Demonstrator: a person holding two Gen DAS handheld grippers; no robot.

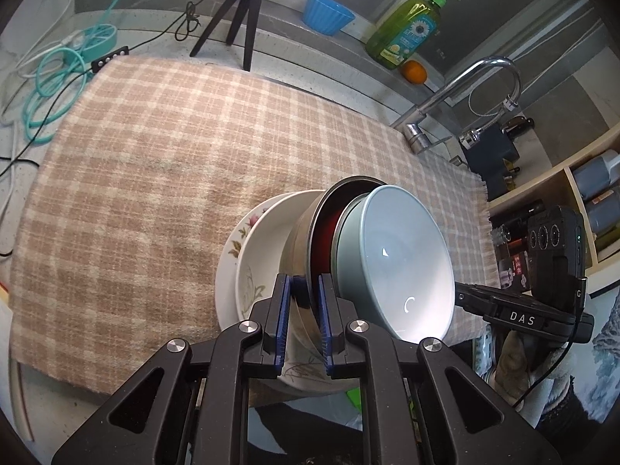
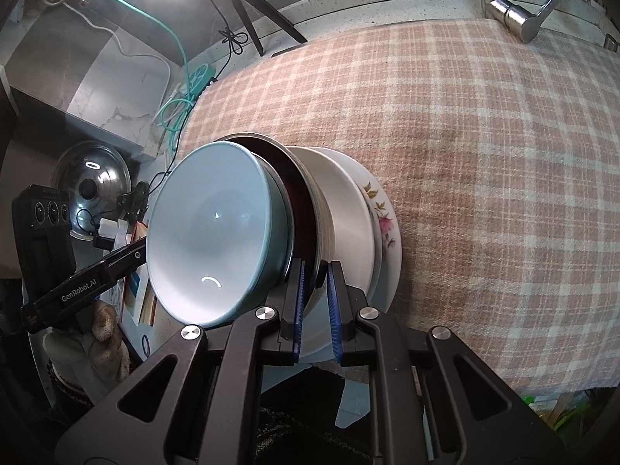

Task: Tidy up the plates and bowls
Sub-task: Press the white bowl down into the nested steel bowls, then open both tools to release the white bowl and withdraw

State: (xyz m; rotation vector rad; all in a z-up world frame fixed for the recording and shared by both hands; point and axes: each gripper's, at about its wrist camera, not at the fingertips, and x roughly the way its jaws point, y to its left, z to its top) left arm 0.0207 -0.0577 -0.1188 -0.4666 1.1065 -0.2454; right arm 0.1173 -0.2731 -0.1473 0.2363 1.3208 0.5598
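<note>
A nested stack of dishes is held tilted over the checked cloth [image 1: 155, 178]: a pale blue bowl [image 1: 403, 255] inside a dark-rimmed steel bowl with a red inside [image 1: 329, 224], on a white plate [image 1: 267, 240] and a floral plate [image 1: 238, 240]. My left gripper [image 1: 304, 310] is shut on the steel bowl's rim on one side. My right gripper [image 2: 316, 302] is shut on the same bowl's rim [image 2: 314, 209] on the opposite side. The blue bowl [image 2: 209, 228] and floral plate [image 2: 381, 224] also show in the right wrist view.
A tripod [image 1: 240, 15], blue cup [image 1: 327, 13], green soap bottle [image 1: 407, 27] and orange [image 1: 414, 71] stand along the back ledge. A faucet [image 1: 457, 93] rises at the right. Cables [image 1: 58, 77] lie at the left. A steel lid [image 2: 93, 182] lies beside the counter.
</note>
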